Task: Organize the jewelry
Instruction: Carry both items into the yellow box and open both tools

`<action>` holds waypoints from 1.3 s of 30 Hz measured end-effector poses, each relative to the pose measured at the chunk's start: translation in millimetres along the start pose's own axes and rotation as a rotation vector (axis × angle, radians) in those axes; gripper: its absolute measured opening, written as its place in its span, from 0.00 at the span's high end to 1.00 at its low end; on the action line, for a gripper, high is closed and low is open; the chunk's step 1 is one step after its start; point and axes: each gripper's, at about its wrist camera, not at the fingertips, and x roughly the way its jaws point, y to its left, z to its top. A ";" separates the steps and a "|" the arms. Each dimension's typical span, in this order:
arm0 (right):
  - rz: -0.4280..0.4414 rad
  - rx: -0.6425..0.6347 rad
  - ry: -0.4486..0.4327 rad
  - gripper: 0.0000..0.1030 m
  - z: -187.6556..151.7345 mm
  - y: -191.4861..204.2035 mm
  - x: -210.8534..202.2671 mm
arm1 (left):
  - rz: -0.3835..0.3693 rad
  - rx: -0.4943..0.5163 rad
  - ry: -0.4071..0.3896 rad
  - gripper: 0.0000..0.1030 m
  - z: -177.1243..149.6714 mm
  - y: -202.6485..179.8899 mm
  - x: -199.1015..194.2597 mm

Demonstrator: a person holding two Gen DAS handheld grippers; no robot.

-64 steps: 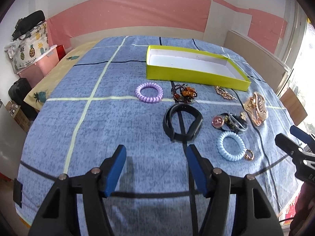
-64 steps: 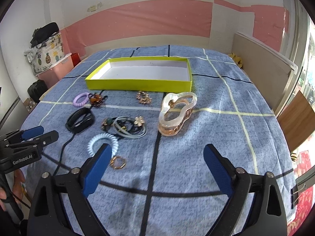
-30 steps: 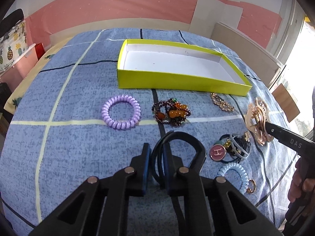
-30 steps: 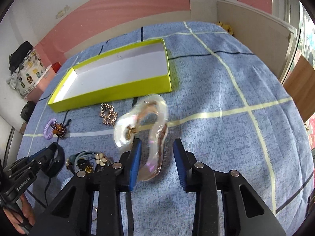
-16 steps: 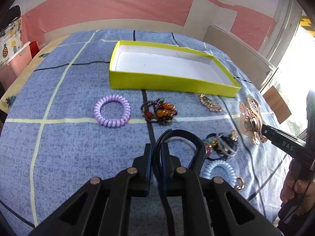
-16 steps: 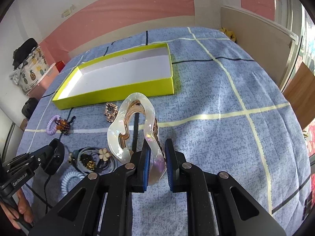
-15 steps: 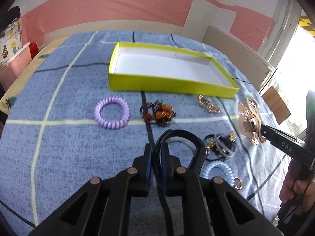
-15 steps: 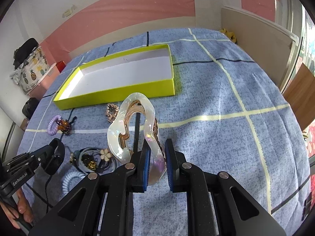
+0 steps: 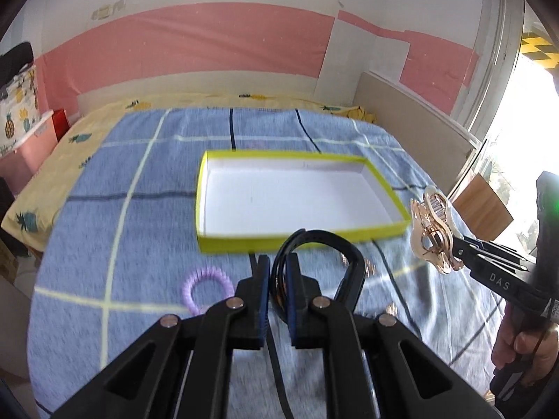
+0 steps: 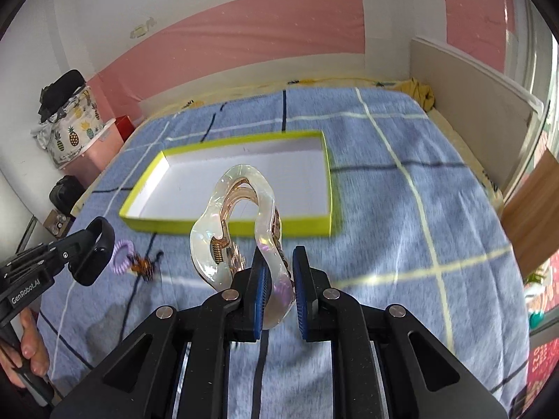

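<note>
With our left gripper [image 9: 277, 291] clamped on the black band [image 9: 323, 244] and our right gripper [image 10: 279, 281] closed around the pearly hair claw [image 10: 237, 223], both held above the blanket, the empty yellow box [image 9: 307, 237] lies dead ahead at twelve o'clock, long axis crosswise, about equally near both.
</note>
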 end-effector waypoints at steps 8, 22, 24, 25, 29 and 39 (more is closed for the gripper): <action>0.017 -0.038 -0.015 0.86 54.9 6.0 20.4 | 0.020 0.010 -0.017 0.91 54.3 8.2 26.3; -0.003 -0.025 0.110 0.86 87.3 -4.3 118.4 | 0.097 0.032 0.078 0.91 82.5 28.9 124.4; -0.018 -0.026 0.128 0.86 86.3 -5.0 131.0 | 0.102 0.022 0.097 0.91 79.3 33.5 137.1; -0.021 -0.027 0.132 0.86 85.7 -4.9 134.0 | 0.104 0.019 0.102 0.91 78.2 35.5 140.4; -0.034 -0.032 0.151 0.85 84.6 -4.8 145.9 | 0.105 0.011 0.117 0.90 74.1 40.6 149.6; -0.039 -0.018 0.160 0.81 86.4 -6.5 154.1 | 0.123 0.010 0.092 0.88 79.4 43.3 149.6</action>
